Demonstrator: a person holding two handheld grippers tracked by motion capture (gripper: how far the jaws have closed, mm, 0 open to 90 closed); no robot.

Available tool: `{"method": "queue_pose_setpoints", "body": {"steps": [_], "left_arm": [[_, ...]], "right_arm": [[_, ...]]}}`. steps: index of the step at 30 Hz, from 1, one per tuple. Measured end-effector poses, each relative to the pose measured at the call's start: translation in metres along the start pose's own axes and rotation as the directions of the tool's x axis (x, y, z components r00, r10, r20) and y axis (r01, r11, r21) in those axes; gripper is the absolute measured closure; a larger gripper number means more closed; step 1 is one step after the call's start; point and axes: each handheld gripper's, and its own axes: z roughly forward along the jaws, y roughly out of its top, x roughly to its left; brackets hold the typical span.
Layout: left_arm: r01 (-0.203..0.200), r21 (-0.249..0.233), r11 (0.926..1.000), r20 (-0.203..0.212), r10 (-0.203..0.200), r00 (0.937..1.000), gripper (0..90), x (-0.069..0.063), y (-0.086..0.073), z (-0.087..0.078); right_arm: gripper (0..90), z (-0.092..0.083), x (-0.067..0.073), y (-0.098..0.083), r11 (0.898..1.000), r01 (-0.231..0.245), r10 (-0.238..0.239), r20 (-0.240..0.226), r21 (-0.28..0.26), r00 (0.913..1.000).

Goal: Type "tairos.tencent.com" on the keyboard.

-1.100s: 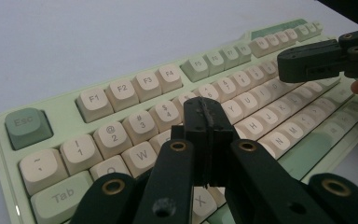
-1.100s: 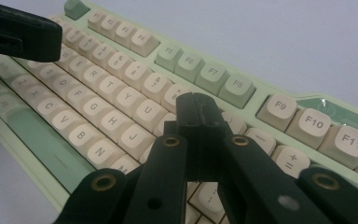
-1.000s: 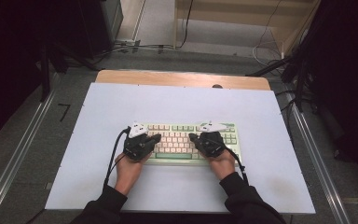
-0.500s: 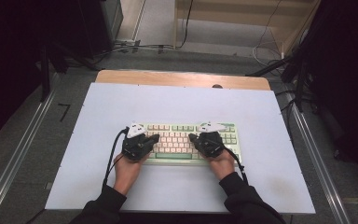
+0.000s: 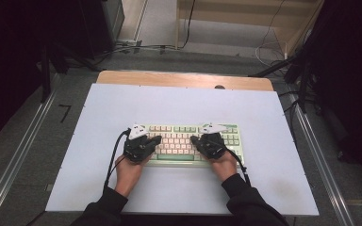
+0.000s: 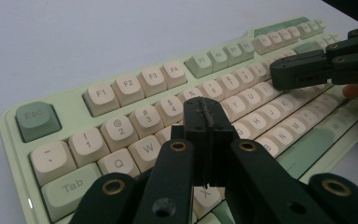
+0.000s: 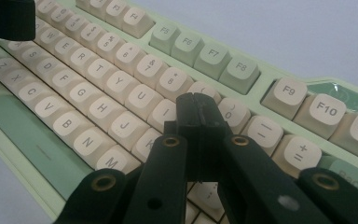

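Keyboard, one only, lies flat on the tabletop directly under both tips. Left hand-held gripper and right hand-held gripper, two in all, have jaws pressed together, likely so each narrow tip can strike a single key.

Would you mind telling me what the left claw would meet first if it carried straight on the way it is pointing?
Probably the keyboard itself: the shut left claw slants down over the letter rows near E and R, so a keycap there looks first in line. Depth is unclear; the right claw sits farther along, off to the side.
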Motion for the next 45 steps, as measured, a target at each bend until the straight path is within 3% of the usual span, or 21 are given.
{"method": "queue_pose_setpoints", "body": {"steps": [30, 45], "left_arm": [[-0.001, -0.008, 1.0000, -0.007, 0.001, 1.0000, 90.0, 0.002, -0.001, -0.005], [-0.001, 0.023, 0.9997, -0.017, 0.001, 0.9999, 90.0, 0.004, -0.006, -0.003]], "right_arm": [[87.9, -0.014, -0.002, 0.004, 0.998, -0.017, 0.017, -0.002, -0.055, 0.9999], [87.9, -0.016, -0.002, 0.004, 0.998, -0.019, 0.019, -0.002, -0.059, 0.9998]]}}
